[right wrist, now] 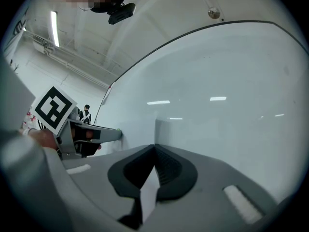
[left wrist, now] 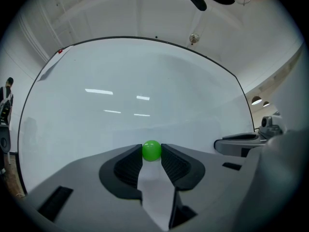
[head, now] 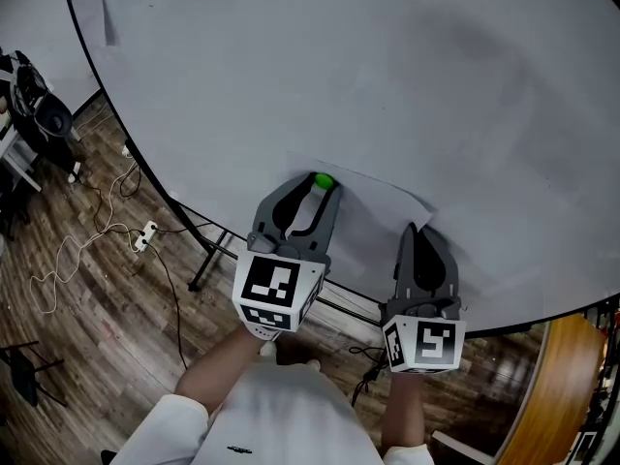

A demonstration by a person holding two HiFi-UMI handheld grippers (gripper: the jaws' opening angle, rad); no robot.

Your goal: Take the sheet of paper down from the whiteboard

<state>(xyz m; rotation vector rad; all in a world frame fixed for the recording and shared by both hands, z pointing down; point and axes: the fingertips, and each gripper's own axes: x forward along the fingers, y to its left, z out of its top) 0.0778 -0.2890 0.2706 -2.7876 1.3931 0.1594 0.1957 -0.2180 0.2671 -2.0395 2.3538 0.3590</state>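
A white sheet of paper (head: 373,201) lies flat on the big whiteboard (head: 339,66), low on the board. A green ball magnet (head: 324,181) sits at the sheet's upper left corner. My left gripper (head: 321,186) is shut on that magnet; in the left gripper view both pads press the green ball (left wrist: 151,150). My right gripper (head: 415,229) is at the sheet's lower right edge. In the right gripper view its tips (right wrist: 154,147) meet where the paper's edge (right wrist: 155,127) runs into them, pinching it.
A second strip of paper (head: 102,8) hangs at the board's top left. On the wooden floor to the left are cables and a power strip (head: 145,235), plus the board's stand foot (head: 208,260). A wooden tabletop (head: 562,395) is at the lower right.
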